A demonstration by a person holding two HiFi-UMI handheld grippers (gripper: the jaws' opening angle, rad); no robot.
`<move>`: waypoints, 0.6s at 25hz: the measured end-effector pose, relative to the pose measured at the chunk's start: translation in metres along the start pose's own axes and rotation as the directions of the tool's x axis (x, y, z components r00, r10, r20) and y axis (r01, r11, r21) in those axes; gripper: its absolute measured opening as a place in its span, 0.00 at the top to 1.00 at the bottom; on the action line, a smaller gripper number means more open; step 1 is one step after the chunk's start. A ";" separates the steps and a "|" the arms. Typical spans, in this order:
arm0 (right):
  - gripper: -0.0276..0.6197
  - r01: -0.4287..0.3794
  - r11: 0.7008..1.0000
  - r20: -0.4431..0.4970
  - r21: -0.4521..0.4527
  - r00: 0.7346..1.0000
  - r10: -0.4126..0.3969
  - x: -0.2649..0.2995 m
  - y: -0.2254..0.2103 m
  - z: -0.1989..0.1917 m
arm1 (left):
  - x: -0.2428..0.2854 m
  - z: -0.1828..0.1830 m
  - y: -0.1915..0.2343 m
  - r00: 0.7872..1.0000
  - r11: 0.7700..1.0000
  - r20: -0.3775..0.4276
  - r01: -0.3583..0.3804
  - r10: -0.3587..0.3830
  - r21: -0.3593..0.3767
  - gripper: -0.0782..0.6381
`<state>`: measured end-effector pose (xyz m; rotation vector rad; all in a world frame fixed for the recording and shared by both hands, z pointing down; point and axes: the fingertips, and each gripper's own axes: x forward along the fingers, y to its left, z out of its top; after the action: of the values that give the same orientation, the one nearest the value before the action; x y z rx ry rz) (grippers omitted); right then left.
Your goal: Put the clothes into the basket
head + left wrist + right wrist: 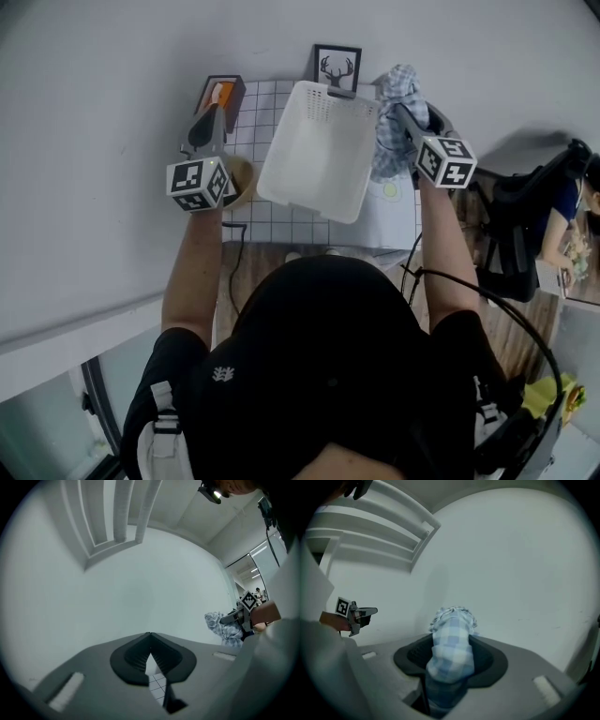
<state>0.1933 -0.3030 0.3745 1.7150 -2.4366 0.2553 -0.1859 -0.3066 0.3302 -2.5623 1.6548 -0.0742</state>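
Note:
A white plastic basket point(317, 155) stands on the checked table top, between my two grippers, and I see nothing inside it. My right gripper point(401, 111) is raised at the basket's right rim and is shut on a blue-and-white checked cloth point(390, 141). The cloth bunches up between the jaws point(452, 641) and hangs down beside the basket. In the left gripper view the same cloth point(221, 626) shows far off at the right. My left gripper point(208, 120) hovers left of the basket, its jaws shut with nothing in them point(150, 637).
A framed deer picture point(337, 67) leans on the wall behind the basket. A dark box with orange inside point(223, 94) sits beyond the left gripper, and a round tan thing point(240, 183) lies under its marker cube. At the far right a person point(562, 211) sits by a chair.

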 end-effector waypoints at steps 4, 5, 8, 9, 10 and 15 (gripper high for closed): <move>0.64 -0.024 1.000 0.020 -0.011 1.000 0.024 0.010 0.012 0.015 | -0.003 0.002 0.007 1.000 1.000 0.003 -0.013 0.013 0.000 0.88; 0.64 -0.030 0.999 0.026 -0.014 0.999 0.031 0.013 0.015 0.018 | -0.005 0.002 0.009 1.000 1.000 0.003 -0.017 0.017 0.001 0.88; 0.64 -0.046 0.998 0.035 -0.036 0.998 0.047 0.019 0.025 0.026 | -0.010 0.006 0.015 1.000 1.000 0.009 -0.028 0.028 0.007 0.88; 0.64 -0.052 0.998 0.037 -0.044 0.998 0.054 0.020 0.029 0.029 | -0.011 0.009 0.017 0.999 0.999 0.012 -0.032 0.032 0.009 0.88; 0.64 -0.060 0.997 0.041 -0.048 0.997 0.062 0.022 0.033 0.033 | -0.013 0.012 0.020 0.999 0.999 0.016 -0.037 0.037 0.012 0.88; 0.64 -0.108 0.994 0.071 -0.028 0.991 0.110 0.033 0.050 0.048 | -0.024 0.021 0.031 0.998 0.998 0.031 -0.064 0.064 0.020 0.88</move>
<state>0.1340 -0.3272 0.3319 1.6109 -2.5777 0.1786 -0.2225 -0.2963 0.3066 -2.4809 1.7145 -0.0477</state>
